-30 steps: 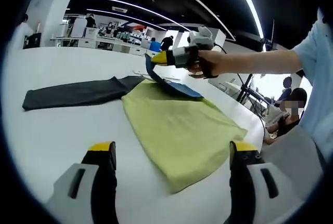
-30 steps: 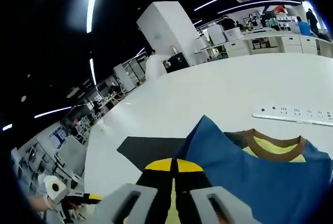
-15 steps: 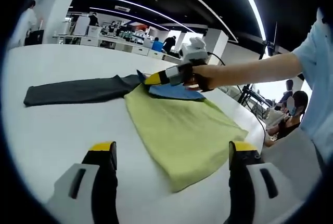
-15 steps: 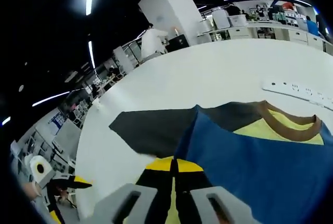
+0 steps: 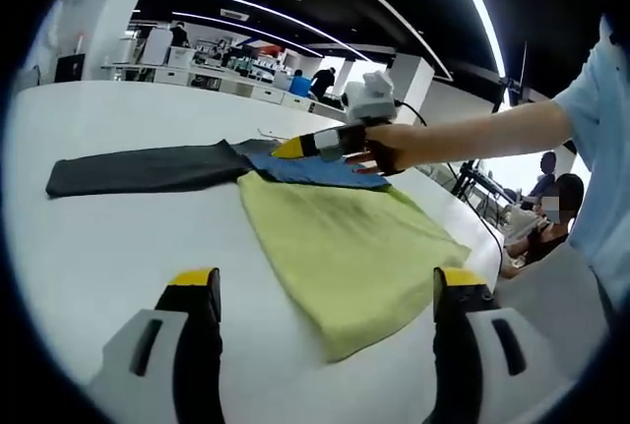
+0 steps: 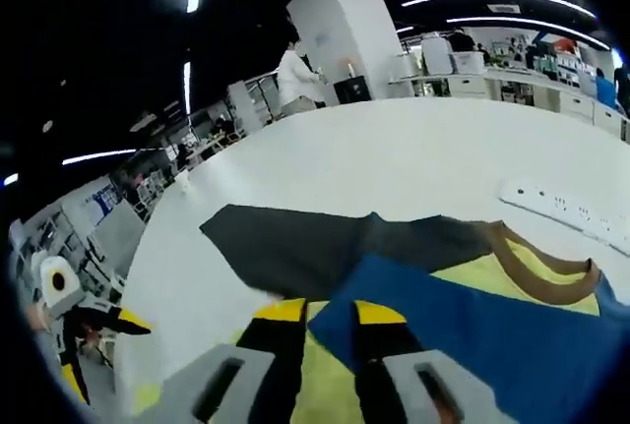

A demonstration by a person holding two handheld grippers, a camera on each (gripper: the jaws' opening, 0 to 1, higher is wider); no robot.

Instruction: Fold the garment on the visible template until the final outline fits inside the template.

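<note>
A yellow-green garment lies flat on the white table. Its dark grey sleeve stretches out to the left, and its blue sleeve lies folded over the top of the body. My right gripper, held in a hand, sits low at that blue sleeve. In the right gripper view the right gripper has its jaws a little apart over the corner of the blue sleeve, next to the grey sleeve and brown collar. My left gripper is open above the garment's near hem.
A white power strip lies on the table beyond the collar. The left gripper shows at the table's far side. A seated person is off the right edge. Desks and people stand in the background.
The right gripper has lowered the raised blue sleeve onto the garment, where it now lies flat. Its jaws, shut on the cloth before, have parted. The left gripper has stayed open and still.
</note>
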